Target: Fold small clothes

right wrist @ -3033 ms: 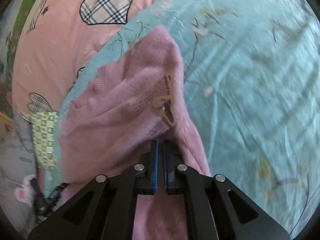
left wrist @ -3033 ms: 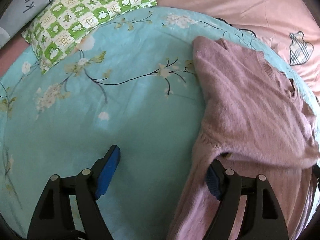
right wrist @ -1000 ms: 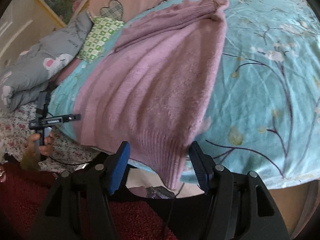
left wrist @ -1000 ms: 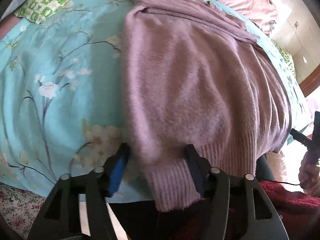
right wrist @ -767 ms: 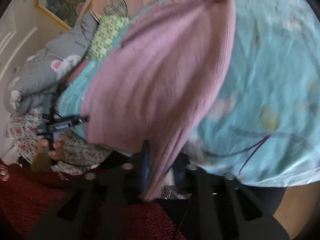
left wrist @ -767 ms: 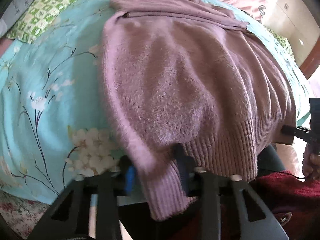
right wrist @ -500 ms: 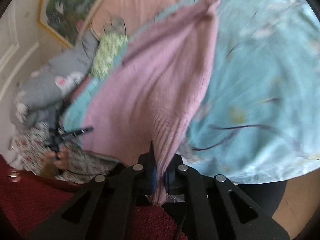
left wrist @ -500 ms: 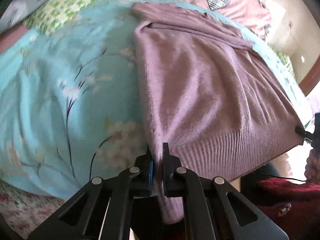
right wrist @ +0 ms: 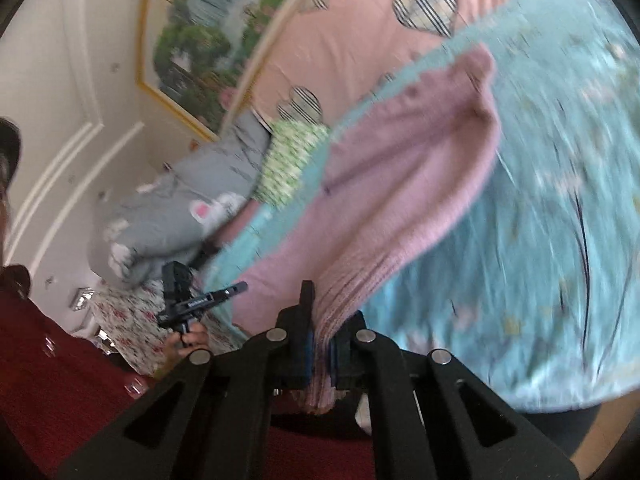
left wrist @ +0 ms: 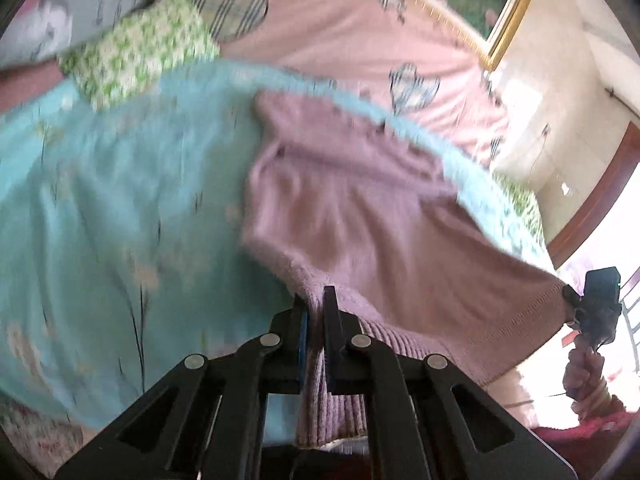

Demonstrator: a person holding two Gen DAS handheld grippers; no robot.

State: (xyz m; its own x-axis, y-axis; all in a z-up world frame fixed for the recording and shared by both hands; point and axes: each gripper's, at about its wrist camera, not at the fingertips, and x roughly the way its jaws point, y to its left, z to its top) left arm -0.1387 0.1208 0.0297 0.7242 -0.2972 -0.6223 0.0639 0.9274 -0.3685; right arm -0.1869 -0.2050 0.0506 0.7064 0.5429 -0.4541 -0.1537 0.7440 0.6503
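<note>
Nearest in the left wrist view: left gripper (left wrist: pixel 315 304), jaws clamped together on 1 corner of the ribbed hem of the mauve sweater (left wrist: pixel 360 208), a strip of rib hanging down between the black arms and cut off behind them. Same in the right wrist view: right gripper (right wrist: pixel 320 322) pinched tight on the sweater's (right wrist: pixel 400 184) other hem corner, knit bunched between the blue pads (right wrist: pixel 307 350), lower end hidden behind the frame. Hem stretched taut between the 2 grips and raised off the turquoise floral sheet (left wrist: pixel 112 200); rest of the sweater sloping away and down onto the sheet, far end lying near the sheet's far edge. Neckline and sleeves too smeared by motion blur to make out. Beyond the sweater, a pink cover with plaid hearts (left wrist: pixel 328 40); to the sweater's left in the left wrist view, a green checked pillow (left wrist: pixel 140 56), partly under a grey quilt (left wrist: pixel 80 0) cut off by the lens rim. Past the pink cover, a gold-framed picture (right wrist: pixel 208 40), blurred, subject unclear. At the lower left of the right wrist view, a dark red sleeve (right wrist: pixel 48 360), mostly out of frame.
</note>
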